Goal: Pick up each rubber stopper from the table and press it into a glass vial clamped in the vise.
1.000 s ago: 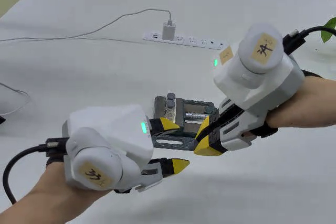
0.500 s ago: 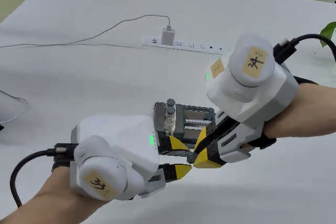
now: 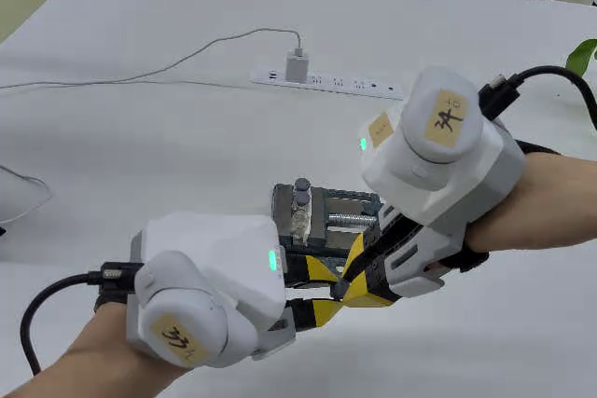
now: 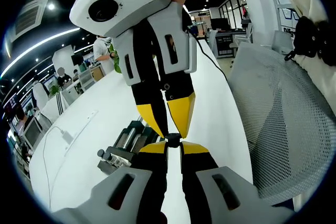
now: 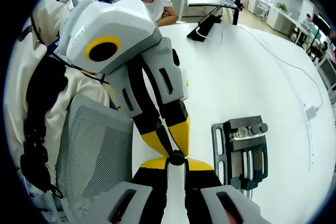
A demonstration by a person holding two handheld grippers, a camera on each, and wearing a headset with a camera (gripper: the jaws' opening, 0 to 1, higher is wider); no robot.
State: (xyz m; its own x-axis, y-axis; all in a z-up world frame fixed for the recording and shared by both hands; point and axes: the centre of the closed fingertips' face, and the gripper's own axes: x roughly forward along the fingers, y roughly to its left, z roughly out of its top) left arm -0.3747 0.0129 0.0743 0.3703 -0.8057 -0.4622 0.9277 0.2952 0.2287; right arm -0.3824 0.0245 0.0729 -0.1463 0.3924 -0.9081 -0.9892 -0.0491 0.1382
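Note:
A small dark rubber stopper (image 4: pixel 172 139) sits pinched where the two grippers meet tip to tip, just in front of the vise. My left gripper (image 4: pixel 173 148) is shut on it from below-left, and my right gripper (image 5: pixel 177 164) is shut on it from the opposite side. In the head view the left gripper (image 3: pixel 326 292) and right gripper (image 3: pixel 354 283) touch noses over the near edge of the grey vise (image 3: pixel 328 221). A glass vial (image 3: pixel 300 212) with a grey stopper in its mouth stands clamped in the vise (image 5: pixel 242 153).
A white power strip (image 3: pixel 328 84) with a plugged-in charger (image 3: pixel 297 67) and its cable lies farther back on the white table (image 3: pixel 140 146). A grey mesh chair back (image 5: pixel 92 150) is close behind the hands. A green leaf (image 3: pixel 584 53) pokes in at the right edge.
My left gripper, wide open a second ago, has moved right to the right gripper's tips and narrowed onto the stopper. The right gripper has barely moved.

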